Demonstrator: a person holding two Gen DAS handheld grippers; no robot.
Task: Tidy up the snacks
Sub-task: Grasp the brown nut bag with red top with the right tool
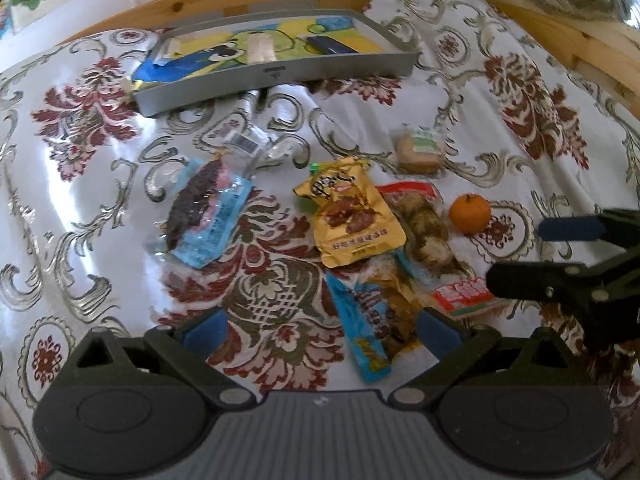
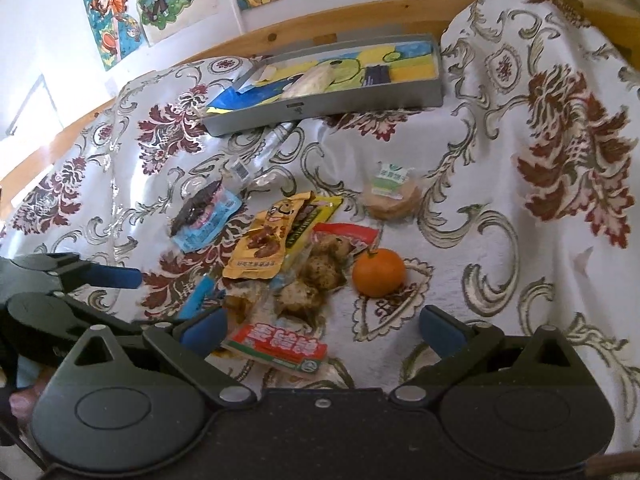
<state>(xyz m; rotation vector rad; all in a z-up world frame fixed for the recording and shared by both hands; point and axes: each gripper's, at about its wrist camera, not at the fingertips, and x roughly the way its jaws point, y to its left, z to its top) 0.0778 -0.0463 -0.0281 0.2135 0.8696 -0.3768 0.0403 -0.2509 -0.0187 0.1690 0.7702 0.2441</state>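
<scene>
Snacks lie heaped just ahead of both wide-open, empty grippers, and the red-labelled packet (image 2: 276, 350) is nearest, its long axis running left-right just before the right gripper (image 2: 322, 330). Left gripper (image 1: 320, 330) faces the blue packet (image 1: 362, 338), with the orange (image 2: 378, 272) beyond. Farthest, the grey tray (image 2: 332, 106) waits; only the right view shows wall drawings.

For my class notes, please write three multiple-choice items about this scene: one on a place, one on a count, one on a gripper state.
1. Where is the mandarin?
A. in the grey tray
B. on the cloth, right of the snack pile
C. in a gripper

2. How many mandarins show?
A. one
B. two
C. three

3. The right gripper is:
A. shut on a packet
B. open, empty
C. shut, empty

Key: 1 B, it lies apart from the grey tray; 2 A, a single orange fruit; 3 B, its blue pads stand wide apart.
</scene>
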